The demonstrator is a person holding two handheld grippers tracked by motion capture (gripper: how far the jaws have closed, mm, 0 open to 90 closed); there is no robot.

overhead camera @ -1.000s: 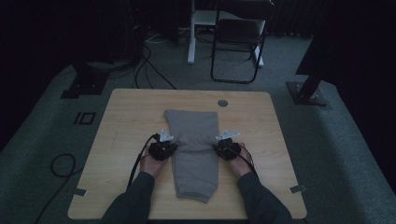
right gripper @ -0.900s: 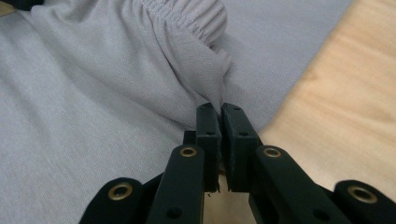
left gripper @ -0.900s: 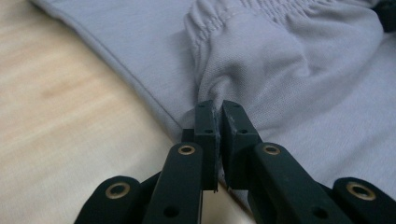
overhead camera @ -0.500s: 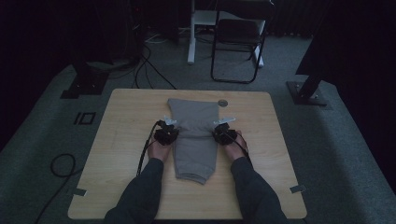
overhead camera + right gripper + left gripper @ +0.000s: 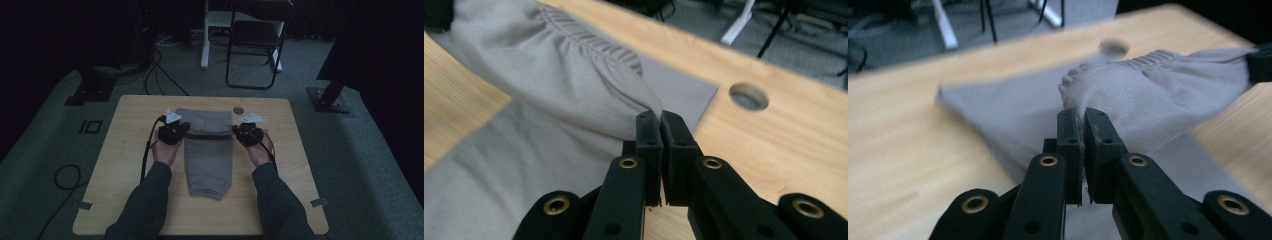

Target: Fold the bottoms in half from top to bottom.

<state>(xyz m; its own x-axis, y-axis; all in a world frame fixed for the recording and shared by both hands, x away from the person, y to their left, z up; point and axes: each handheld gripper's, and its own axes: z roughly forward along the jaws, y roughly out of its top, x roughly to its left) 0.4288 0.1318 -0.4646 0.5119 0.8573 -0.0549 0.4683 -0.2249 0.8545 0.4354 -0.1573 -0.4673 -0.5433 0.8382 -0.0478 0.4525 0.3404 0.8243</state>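
From the high view, we judge a fold in hand: the left gripper [image 5: 176,131] and right gripper [image 5: 246,133] carry the grey garment [image 5: 207,160] toward the table's [image 5: 125,165] far side. In the left gripper view, jaws clamp fabric. The right gripper view shows likewise. Next, we would lay it flat and release.

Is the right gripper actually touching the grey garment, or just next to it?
Touching. In the right gripper view the right gripper has its jaws closed on a pinched fold of the grey garment, the cloth running straight into the seam between them.
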